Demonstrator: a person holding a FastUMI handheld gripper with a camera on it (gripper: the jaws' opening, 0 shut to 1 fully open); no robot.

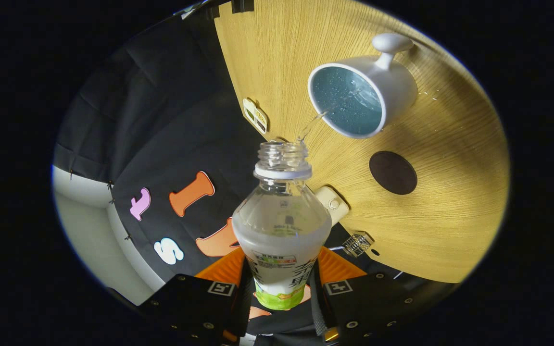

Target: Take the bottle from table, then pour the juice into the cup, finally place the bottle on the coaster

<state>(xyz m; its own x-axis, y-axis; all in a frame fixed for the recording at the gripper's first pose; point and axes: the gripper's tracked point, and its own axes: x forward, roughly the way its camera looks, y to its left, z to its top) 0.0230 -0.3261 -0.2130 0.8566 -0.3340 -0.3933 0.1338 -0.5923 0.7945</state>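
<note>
1. Between the fingers (282, 283) sits the bottle (282, 230), clamped at its lower body; both fingers press on its sides, one on each flank of the label.
2. The bottle is uncapped, and its open mouth points away from the fingers toward the cup (361, 93).
3. A thin clear stream (311, 124) leaves the bottle mouth and reaches the cup's near rim, so the pouring is under way.
4. The liquid inside the bottle looks pale and cloudy and fills the lower part of the body, with the shoulder and neck clear above it.
5. The cup is white outside and blue inside, with droplets and a little liquid showing on the inner wall; a knob-ended handle sticks out from its side.
6. The cup stands on the wooden tabletop (450, 216), just beyond the bottle mouth.
7. A dark round coaster (393, 172) lies flat on the tabletop, near the cup but apart from it and bare on top.
8. A few small drops (433, 94) lie on the wood beside the cup, on the side away from the bottle.
9. A small cream-coloured fitting (332, 204) shows at the tabletop edge just behind the bottle's shoulder.
</note>
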